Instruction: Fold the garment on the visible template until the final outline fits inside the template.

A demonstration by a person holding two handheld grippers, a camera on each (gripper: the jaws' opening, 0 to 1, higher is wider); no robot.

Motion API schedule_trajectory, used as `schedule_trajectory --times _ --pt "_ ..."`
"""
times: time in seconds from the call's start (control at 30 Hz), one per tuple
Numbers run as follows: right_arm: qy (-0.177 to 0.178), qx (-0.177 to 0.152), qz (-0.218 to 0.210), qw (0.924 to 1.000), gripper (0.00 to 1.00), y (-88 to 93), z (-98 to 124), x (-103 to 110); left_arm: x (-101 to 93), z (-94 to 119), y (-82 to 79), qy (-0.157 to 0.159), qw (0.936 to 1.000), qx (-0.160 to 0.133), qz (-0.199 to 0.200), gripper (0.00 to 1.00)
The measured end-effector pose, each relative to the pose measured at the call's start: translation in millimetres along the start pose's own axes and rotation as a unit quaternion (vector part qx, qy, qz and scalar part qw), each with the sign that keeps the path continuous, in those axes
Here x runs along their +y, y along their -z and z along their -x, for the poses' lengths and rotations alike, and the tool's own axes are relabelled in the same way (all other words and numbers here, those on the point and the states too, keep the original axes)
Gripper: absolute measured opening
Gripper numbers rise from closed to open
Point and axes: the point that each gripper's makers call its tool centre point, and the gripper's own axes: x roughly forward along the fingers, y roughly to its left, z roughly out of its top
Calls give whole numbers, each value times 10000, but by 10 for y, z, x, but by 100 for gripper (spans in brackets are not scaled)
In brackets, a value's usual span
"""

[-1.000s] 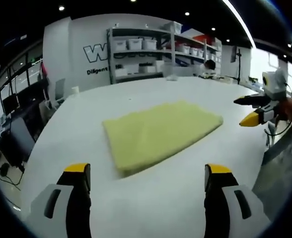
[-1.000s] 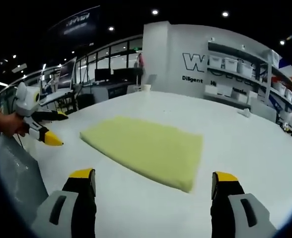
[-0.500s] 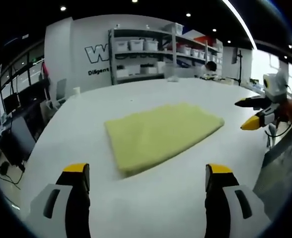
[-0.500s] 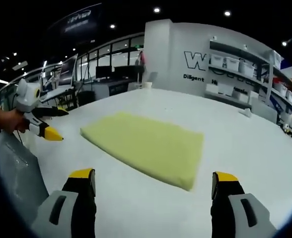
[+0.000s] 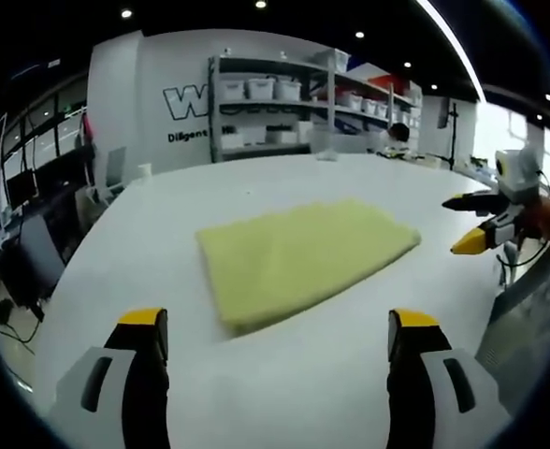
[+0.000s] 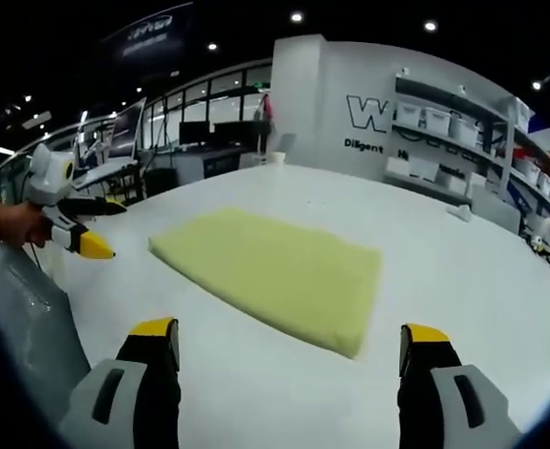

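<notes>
Little has shifted: both grippers hang back, slightly higher. Left gripper [image 5: 272,327] and right gripper [image 6: 292,337] gape wide, empty. Folded pale-yellow fleece garment [image 5: 303,251] lies flat on white table [image 5: 284,393], ahead between them, long axis slanting across, neither clearly nearer.

Lying flat mid-way on the broad white table [image 5: 284,393]: folded yellow cloth garment [image 5: 298,255], flanked by both grippers, shelving rack [image 5: 275,108] standing behind.

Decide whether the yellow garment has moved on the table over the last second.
No. The garment lies at the same place on the white table; only the camera shifted slightly.
</notes>
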Motion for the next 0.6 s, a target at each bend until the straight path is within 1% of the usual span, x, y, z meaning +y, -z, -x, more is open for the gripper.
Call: schedule_trajectory --times 0.27,0.6 --pt "-10 21 13 10000 96 6 2 5 -44 -1 -17 43 9998 -7 -216 98" --pt "-20 97 -23 9999 96 47 -11 0 -23 5 -42 8 9998 -67 -169 99"
